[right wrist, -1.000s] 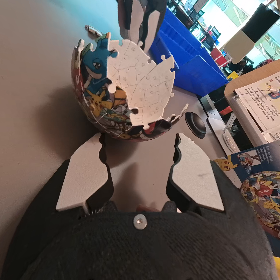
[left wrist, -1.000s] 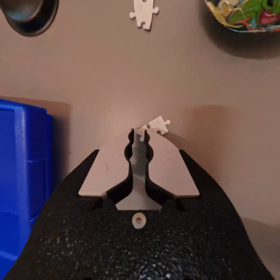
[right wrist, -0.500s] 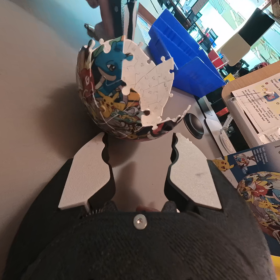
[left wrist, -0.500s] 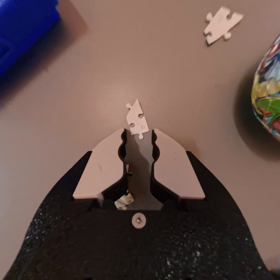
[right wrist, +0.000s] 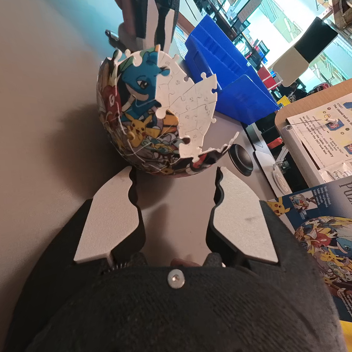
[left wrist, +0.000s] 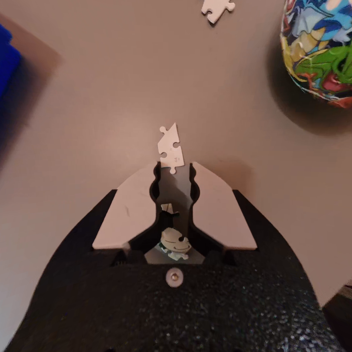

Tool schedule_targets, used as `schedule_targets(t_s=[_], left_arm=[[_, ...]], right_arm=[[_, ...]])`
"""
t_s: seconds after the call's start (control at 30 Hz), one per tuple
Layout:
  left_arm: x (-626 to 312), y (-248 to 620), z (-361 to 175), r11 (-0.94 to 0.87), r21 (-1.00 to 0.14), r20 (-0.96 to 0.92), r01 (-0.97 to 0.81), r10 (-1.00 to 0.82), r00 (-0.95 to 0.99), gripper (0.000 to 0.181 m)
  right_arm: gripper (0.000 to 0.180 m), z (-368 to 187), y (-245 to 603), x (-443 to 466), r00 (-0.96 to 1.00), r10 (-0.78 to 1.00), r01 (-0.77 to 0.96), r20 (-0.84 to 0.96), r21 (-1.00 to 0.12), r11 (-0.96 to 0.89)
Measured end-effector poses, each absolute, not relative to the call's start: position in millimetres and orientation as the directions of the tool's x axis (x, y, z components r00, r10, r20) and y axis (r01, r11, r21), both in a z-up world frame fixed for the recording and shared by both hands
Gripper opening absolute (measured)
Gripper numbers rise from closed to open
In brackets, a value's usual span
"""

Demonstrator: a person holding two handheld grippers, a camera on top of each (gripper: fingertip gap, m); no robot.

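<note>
My left gripper [left wrist: 174,163] is open, pointing down at the tan table. A small white puzzle piece [left wrist: 171,148] lies face down just past its fingertips, free of the jaws. A printed piece [left wrist: 174,245] with a cartoon face shows on the table between the finger bases. The partly taken-apart puzzle ball [left wrist: 320,53] sits at the right. In the right wrist view the ball [right wrist: 144,118] shows its white inner side through a gap. My right gripper [right wrist: 175,169] is open and empty, its tips just short of the ball's near side. The left gripper [right wrist: 163,21] hangs behind the ball.
Another white piece [left wrist: 217,9] lies farther off on the table. Blue bins [right wrist: 224,76] stand behind the ball, and one edge [left wrist: 5,62] shows at the left. A black round stand [right wrist: 241,162], the puzzle box [right wrist: 314,219] and a printed sheet [right wrist: 323,129] lie to the right.
My left gripper held the white piece a second ago, then opened and let it go onto the table while swinging away from the blue bin toward the ball. The right gripper crept slightly closer.
</note>
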State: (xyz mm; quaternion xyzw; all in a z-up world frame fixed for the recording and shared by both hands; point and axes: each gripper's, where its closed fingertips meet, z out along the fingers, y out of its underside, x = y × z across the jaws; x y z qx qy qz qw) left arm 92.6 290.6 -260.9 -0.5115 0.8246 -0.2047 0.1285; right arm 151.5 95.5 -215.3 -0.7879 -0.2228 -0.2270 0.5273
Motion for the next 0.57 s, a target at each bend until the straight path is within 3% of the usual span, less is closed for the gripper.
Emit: schedule_targets(t_s=[0.03, 0.17, 0.3, 0.57], left_arm=[[91.5, 290.5, -260.0, 0.374, -0.466, 0.020, -0.802, -0.902, -0.432, 0.029], [92.3, 296.9, -252.6, 0.194, -0.462, 0.142, -0.865, -0.947, -0.289, 0.032], [96.5, 303.1, -251.4, 0.096, -0.451, 0.183, -0.888, -0.963, -0.197, 0.018], [95.4, 295.8, -260.2, 0.213, -0.407, 0.078, -0.888, -0.961, -0.266, 0.018]], right_arm=[[0.079, -215.3, 95.5, 151.4, 0.797, 0.112, 0.592, 0.594, -0.729, -0.344], [0.079, -215.5, 95.4, 151.1, 0.797, 0.113, 0.592, 0.594, -0.729, -0.344], [0.078, -215.7, 95.2, 150.6, 0.797, 0.115, 0.592, 0.593, -0.728, -0.344], [0.072, -216.8, 95.2, 149.5, 0.789, 0.118, 0.602, 0.603, -0.720, -0.346]])
